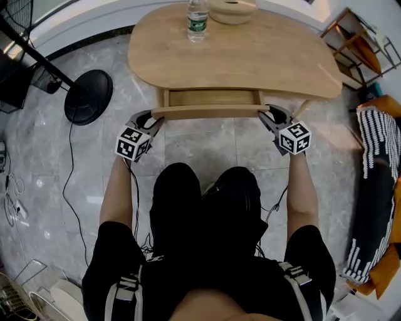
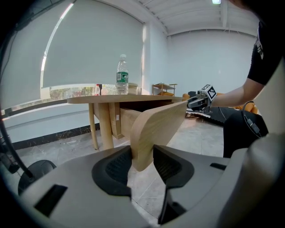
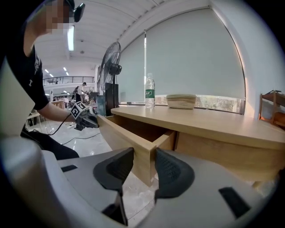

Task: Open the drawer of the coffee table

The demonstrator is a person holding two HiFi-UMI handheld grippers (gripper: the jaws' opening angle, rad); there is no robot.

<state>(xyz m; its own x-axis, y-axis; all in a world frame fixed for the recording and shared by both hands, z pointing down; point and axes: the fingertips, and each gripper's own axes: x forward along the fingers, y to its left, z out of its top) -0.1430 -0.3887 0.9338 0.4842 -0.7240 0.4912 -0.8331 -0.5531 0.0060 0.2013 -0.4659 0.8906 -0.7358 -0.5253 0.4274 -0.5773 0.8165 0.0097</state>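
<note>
Clamping the drawer front [image 1: 207, 113] at its two ends, left gripper [image 1: 153, 118] and right gripper [image 1: 268, 115] hold jaws tight on the wood; the drawer [image 1: 213, 98] stands partly out beneath the coffee table [image 1: 250, 56].

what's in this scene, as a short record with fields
table: light wood, rounded top
drawer: part way out, under the near edge
drawer front: a gripper at each end
left gripper: shut on the left end of the drawer front
right gripper: shut on the right end of the drawer front
on top: bottle and bowl, both at the far edge
floor: fan base, left of the table
</note>
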